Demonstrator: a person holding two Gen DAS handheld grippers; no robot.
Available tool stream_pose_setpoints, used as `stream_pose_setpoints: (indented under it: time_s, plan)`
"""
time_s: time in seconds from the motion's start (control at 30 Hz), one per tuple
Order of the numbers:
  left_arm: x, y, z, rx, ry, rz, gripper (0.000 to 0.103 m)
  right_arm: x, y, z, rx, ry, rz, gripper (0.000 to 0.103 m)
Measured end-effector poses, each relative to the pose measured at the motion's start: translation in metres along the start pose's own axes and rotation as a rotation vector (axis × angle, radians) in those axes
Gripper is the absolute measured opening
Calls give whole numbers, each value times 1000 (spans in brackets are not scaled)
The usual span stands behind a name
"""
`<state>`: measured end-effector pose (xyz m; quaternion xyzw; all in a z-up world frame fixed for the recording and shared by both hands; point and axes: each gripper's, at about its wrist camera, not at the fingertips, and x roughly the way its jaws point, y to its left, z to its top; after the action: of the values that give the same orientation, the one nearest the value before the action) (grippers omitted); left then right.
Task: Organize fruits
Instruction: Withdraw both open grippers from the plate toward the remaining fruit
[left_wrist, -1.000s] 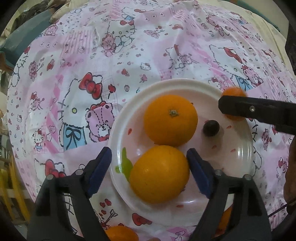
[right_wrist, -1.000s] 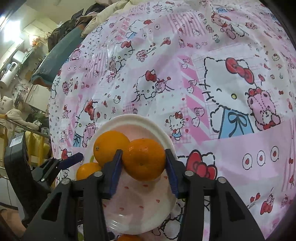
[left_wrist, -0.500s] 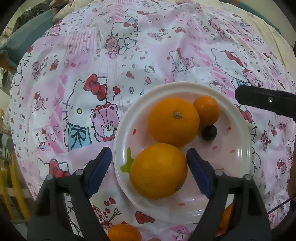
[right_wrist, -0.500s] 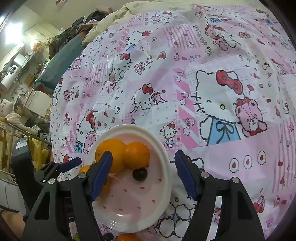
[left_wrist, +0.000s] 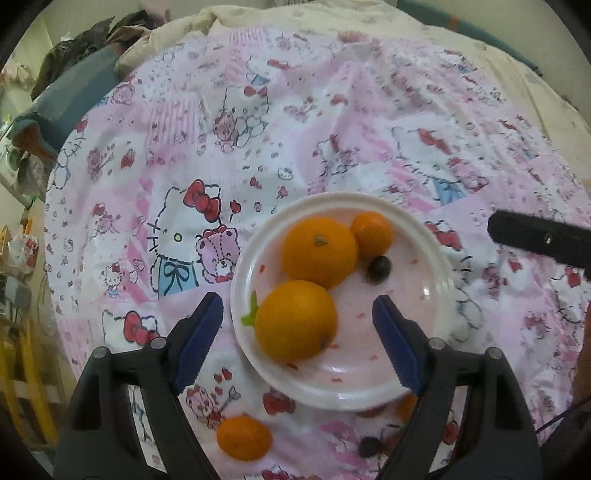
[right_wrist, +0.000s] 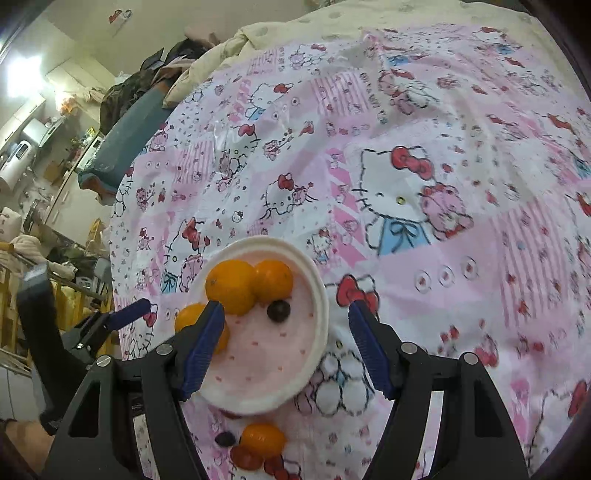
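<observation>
A white plate (left_wrist: 258, 243) with a pink inside sits on the cartoon-print cloth. On it lie two large oranges (left_wrist: 319, 251) (left_wrist: 295, 319), a small orange (left_wrist: 371, 234) and a dark grape (left_wrist: 379, 266). My left gripper (left_wrist: 297, 315) hovers open above the nearer large orange without touching it. My right gripper (right_wrist: 286, 314) is open over the plate (right_wrist: 321, 314), with nothing pressed between its pads. Below it sit the small orange (right_wrist: 273, 282), a large orange (right_wrist: 231, 286) and the grape (right_wrist: 278, 310). Its left finger partly hides the other large orange (right_wrist: 186, 317).
On the cloth, nearer than the plate, lie a small orange (left_wrist: 243, 437), a dark grape (left_wrist: 370, 446) and some red fruits (right_wrist: 245, 458). One right finger (left_wrist: 539, 240) reaches in at the right. Bedding and furniture crowd the far left.
The right gripper opened, left the small orange on the plate beside the grape, and drew back and up. The left gripper rose away from the near large orange.
</observation>
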<state>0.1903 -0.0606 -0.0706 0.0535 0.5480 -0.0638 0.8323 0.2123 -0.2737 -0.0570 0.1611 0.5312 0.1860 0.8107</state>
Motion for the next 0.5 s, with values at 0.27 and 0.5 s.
stream_pose_setpoints:
  time_s: [0.27,0.5]
  plan:
    - [-41,3,-22,-10,-71,-9,81,-36,-5,-28,50,-42,25,72]
    - [-73,12,-44,-73,-132,-12,81,-54,11,-51,22,-61,36,72]
